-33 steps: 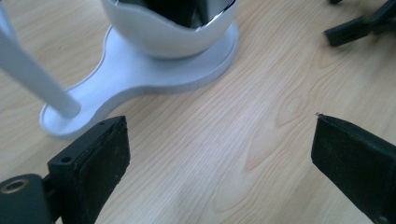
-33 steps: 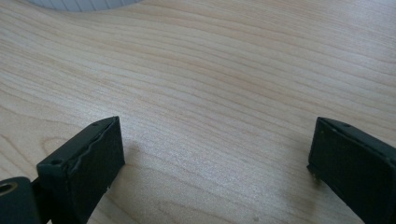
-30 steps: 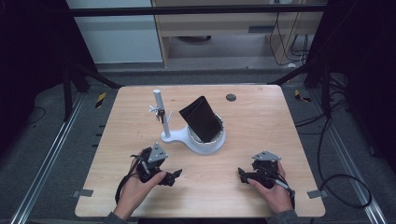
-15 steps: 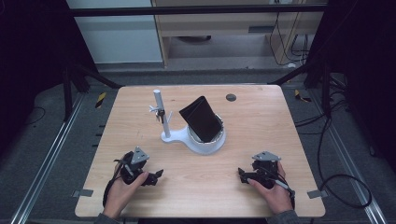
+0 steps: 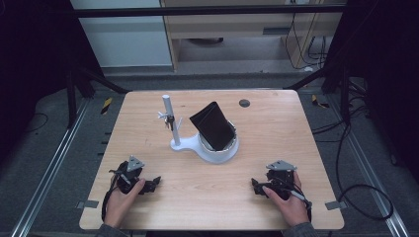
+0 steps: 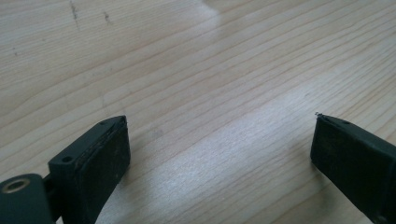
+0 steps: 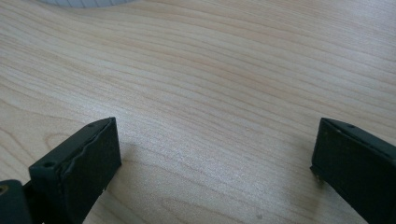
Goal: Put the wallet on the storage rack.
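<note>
Stand: the white stand sits near the middle of the table, a little left of centre, well apart from both grippers; its round dish end lies to the right and its flat foot runs out to the left.
Table: the wooden table carries everything; in the high view its light grain is bare around both hands, and a small dark round spot shows near the far edge.
Wallet: a black folded wallet leans tilted in the dish of the stand, its top corner toward the far side, its lower edge down inside the white rim.
Post: a white upright post rises from the left foot of the stand, just beside the wallet but not touching it.
Keys: a small bunch of keys hangs partway up the post; too small to tell how many.
Left gripper: the left gripper rests low on the table at the near left, held in the person's left hand; in the left gripper view its jaws are spread wide with nothing but bare wood between them.
Right gripper: the right gripper rests at the near right in the right hand; in the right gripper view its jaws stand wide apart over bare wood, with a white edge of the stand at the top of that view.
</note>
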{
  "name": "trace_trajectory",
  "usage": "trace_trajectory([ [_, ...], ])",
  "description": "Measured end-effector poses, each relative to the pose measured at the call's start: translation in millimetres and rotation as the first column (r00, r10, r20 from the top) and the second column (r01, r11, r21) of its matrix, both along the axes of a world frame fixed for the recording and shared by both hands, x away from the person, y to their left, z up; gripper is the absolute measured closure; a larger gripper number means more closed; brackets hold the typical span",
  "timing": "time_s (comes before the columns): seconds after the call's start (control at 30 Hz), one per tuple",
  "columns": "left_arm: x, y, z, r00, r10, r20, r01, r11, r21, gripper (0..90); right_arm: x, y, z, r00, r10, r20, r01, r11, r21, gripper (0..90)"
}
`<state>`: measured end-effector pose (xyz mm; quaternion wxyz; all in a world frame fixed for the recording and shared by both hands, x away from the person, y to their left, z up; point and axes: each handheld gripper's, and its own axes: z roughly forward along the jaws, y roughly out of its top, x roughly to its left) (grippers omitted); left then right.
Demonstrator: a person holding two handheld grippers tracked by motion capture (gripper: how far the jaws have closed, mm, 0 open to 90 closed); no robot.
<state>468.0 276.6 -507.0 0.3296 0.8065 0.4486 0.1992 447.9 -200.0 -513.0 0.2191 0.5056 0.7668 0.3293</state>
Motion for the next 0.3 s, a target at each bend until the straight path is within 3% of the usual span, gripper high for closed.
trace_trajectory([
  [0.3,4.8,5.1,-1.5,0.9999,0.01,-0.003,-0.01,0.9999,-0.002,0.0,-1.6,0.2,0.4,1.0,-0.002,-0.005,0.002,1.0,0.008,1.4],
])
